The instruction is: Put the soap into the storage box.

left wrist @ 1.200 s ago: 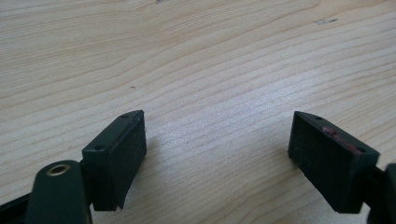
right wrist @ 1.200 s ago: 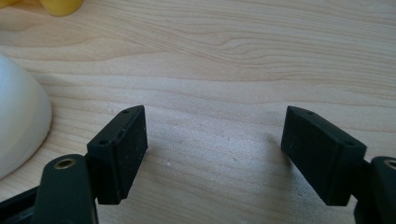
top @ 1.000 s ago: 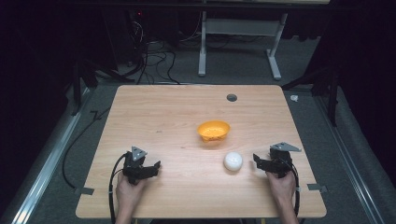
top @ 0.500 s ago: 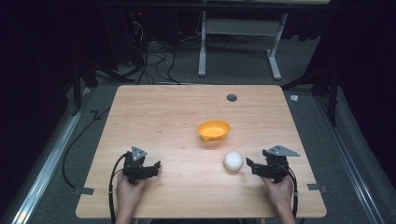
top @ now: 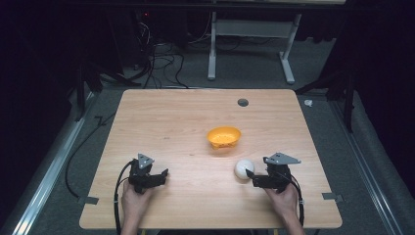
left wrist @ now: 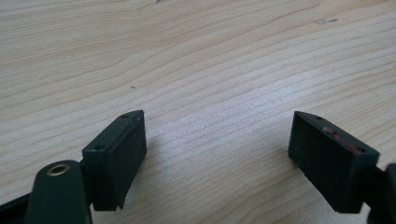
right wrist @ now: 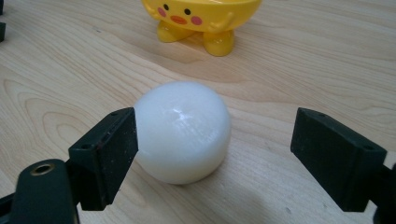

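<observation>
- My right gripper (top: 250,178) has its fingers (right wrist: 105,154) spread wide and grasping nothing; the white rounded block (right wrist: 183,130) sits on the desk (top: 186,127) between them, its side touching or nearly touching the one finger, clear of the other
- The yellow chick-faced bowl (right wrist: 201,18) stands just beyond the block
- My left gripper (top: 164,175) rests near the desk's front-left, fingers (left wrist: 116,156) released over bare wood
</observation>
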`<state>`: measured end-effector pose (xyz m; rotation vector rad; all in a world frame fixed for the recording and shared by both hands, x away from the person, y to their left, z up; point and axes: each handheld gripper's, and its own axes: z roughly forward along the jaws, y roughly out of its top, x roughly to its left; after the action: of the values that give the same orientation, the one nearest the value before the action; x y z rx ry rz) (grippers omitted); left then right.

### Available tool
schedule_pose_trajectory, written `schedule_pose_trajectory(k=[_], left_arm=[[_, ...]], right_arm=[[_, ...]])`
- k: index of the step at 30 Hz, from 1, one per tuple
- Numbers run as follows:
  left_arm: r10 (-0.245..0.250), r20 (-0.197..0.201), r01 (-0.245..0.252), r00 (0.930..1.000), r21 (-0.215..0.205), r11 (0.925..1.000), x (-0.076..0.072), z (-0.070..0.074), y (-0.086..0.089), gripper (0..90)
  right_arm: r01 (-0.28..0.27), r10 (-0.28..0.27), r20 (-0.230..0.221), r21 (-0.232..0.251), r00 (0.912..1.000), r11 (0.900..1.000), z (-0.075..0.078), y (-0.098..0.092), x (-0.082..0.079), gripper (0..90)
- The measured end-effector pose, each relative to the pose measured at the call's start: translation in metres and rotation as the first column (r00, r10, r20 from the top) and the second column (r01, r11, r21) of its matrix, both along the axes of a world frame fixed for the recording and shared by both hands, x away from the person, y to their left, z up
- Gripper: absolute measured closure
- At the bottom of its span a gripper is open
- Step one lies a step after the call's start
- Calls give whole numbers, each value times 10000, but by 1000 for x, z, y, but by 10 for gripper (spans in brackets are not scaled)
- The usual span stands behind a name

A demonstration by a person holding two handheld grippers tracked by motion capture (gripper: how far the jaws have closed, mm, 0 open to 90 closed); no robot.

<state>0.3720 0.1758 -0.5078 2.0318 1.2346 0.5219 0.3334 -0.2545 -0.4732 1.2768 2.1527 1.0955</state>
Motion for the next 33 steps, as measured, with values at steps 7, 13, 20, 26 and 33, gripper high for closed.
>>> schedule_pose_trajectory(k=[7,13,20,26,33], left_arm=[[1,0,-1,10000,-1,10000,0,0,0,198],[0,1,0,10000,-1,10000,0,0,0,198],[-8,8,8,10000,14,10000,0,0,0,198],[-8,7,8,10000,15,10000,0,0,0,198],[-5,9,5,10000,12,10000,0,0,0,198]], right_arm=[[-275,275,5,-188,9996,9994,-1,12,4,144],[-398,398,-5,-418,9992,9983,-3,21,10,136],[-412,394,-281,-689,9988,9968,-10,27,15,134],[-443,402,-500,-832,9979,9955,-14,29,19,134],[-503,444,-721,-826,9964,9953,-18,30,21,154]])
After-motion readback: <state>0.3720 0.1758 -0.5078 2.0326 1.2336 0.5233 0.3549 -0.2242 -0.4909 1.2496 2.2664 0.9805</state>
